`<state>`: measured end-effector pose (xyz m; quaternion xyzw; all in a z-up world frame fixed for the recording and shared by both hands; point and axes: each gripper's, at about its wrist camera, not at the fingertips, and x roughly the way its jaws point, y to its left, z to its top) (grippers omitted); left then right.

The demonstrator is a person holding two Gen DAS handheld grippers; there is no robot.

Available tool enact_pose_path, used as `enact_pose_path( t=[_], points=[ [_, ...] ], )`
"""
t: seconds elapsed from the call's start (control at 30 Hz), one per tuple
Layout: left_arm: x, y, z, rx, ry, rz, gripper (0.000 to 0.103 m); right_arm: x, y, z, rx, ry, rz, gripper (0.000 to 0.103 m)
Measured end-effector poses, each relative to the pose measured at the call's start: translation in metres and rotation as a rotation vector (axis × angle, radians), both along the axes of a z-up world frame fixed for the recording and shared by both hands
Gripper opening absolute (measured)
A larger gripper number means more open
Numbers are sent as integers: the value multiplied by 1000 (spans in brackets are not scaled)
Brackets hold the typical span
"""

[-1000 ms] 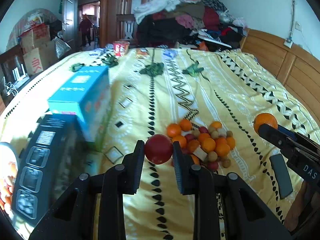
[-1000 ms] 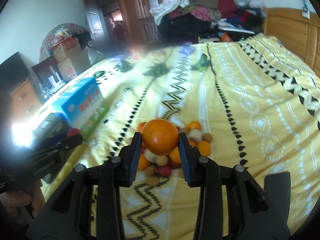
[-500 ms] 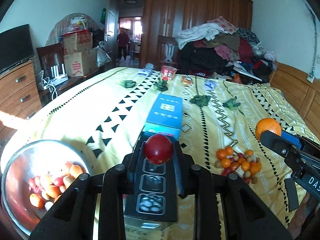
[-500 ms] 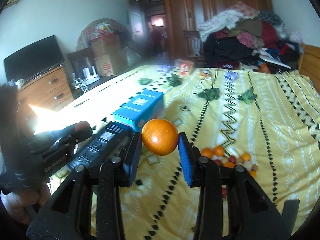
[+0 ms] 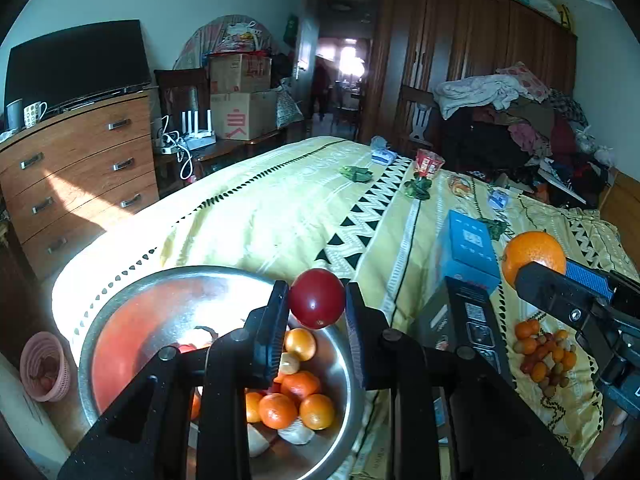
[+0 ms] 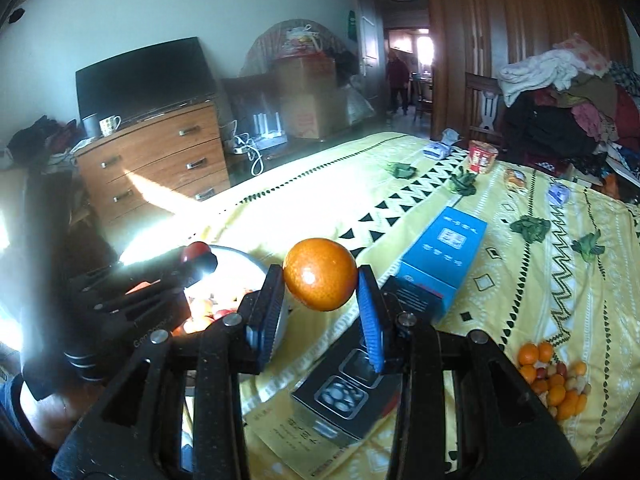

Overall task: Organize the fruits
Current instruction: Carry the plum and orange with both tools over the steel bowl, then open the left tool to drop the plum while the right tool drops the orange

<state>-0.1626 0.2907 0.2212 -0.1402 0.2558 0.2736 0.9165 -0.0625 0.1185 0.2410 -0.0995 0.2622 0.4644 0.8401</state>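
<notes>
My left gripper (image 5: 317, 300) is shut on a red round fruit (image 5: 317, 298) and holds it over the near rim of a steel bowl (image 5: 120, 312) that has several oranges (image 5: 296, 404) in it. My right gripper (image 6: 321, 280) is shut on a large orange (image 6: 320, 274), in the air to the right of the bowl (image 6: 256, 266); that orange also shows in the left wrist view (image 5: 533, 255). A pile of small fruits (image 6: 554, 380) lies on the yellow bedspread at the right; it also shows in the left wrist view (image 5: 544, 360).
A black box (image 6: 352, 392) and a blue box (image 6: 444, 248) lie on the bed between the bowl and the pile. A pink basket (image 5: 42, 366) sits on the floor at the left. A wooden dresser (image 5: 80, 168) stands beyond the bed's left edge.
Both grippers have swung left from the fruit pile toward the bowl, each still holding its fruit. The bowl now lies under my left gripper.
</notes>
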Motion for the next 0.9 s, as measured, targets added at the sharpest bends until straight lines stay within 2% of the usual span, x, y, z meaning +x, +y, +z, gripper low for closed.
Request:
enact_pose_path(
  t=[0.27,0.57,0.77,0.9],
  points=[
    [-22,55,-34,-58,87,102,28,-14,71,-26,-60,112,119,37],
    [-33,86,-71,-140,163,140,28,-22,100,-53,-136,184,163,37],
    [-33,89,-72,-144,157,141,28,-25,109,-59,-159,187,166,37],
    [-33,87,-69,-104,160,146,28,-27,114,-61,-164,192,166,37]
  ],
)
